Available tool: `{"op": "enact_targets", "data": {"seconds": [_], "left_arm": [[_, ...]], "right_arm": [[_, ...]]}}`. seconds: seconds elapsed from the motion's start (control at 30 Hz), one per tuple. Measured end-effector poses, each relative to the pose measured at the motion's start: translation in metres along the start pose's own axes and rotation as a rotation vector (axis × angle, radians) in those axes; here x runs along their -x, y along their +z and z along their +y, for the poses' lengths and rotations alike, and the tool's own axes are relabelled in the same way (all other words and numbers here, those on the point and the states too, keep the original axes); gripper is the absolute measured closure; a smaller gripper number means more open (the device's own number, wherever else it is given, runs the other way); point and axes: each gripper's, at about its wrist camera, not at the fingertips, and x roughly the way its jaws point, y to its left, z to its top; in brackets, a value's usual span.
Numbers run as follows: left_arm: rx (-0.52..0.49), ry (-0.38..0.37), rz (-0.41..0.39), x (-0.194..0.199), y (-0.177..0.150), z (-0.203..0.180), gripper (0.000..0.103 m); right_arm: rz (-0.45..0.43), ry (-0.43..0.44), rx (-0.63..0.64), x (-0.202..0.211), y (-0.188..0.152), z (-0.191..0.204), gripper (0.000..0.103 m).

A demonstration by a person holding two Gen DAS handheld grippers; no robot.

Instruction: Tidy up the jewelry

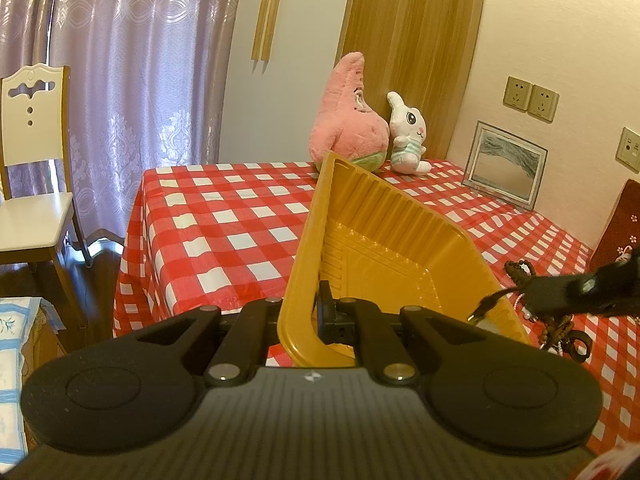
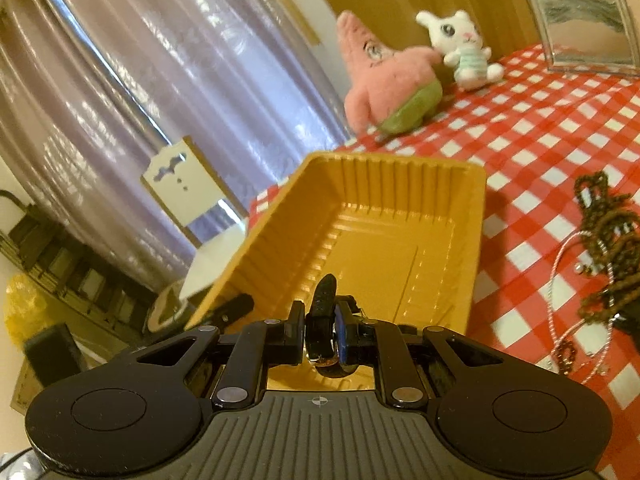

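A yellow plastic tray is tipped up on the red-checked table, and my left gripper is shut on its near-left rim. In the right wrist view the same tray lies open in front of me, with nothing inside. My right gripper is shut on a black-strapped watch and hangs over the tray's near edge. In the left wrist view the right gripper comes in from the right, the watch at the tray's right rim. A tangle of brown bead strings and a pink cord lies right of the tray.
A pink star plush and a white rabbit plush sit at the table's far edge. A framed picture and a red pouch lean on the right wall. A white chair stands beyond the table's left edge.
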Motion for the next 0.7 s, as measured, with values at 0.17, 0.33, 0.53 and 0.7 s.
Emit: {"op": "enact_targets", "data": {"seconds": [0.17,0.33,0.53,0.7], "left_arm": [[0.002,-0.001,0.000,0.000,0.000,0.001,0.098],[0.001,-0.001,0.000,-0.001,0.000,0.001,0.098],[0.004,-0.003,0.004,-0.003,-0.001,0.000,0.098],[0.002,-0.005,0.003,-0.003,-0.003,0.000,0.098]], "right_arm": [[0.039,-0.011,0.015,-0.018,-0.006,0.001,0.087],[0.060,-0.024,0.032,-0.029,-0.011,0.003,0.087],[0.056,-0.048,0.094,-0.033,-0.015,0.014,0.084],[0.016,-0.054,0.107,-0.020,-0.015,0.018,0.055]]}}
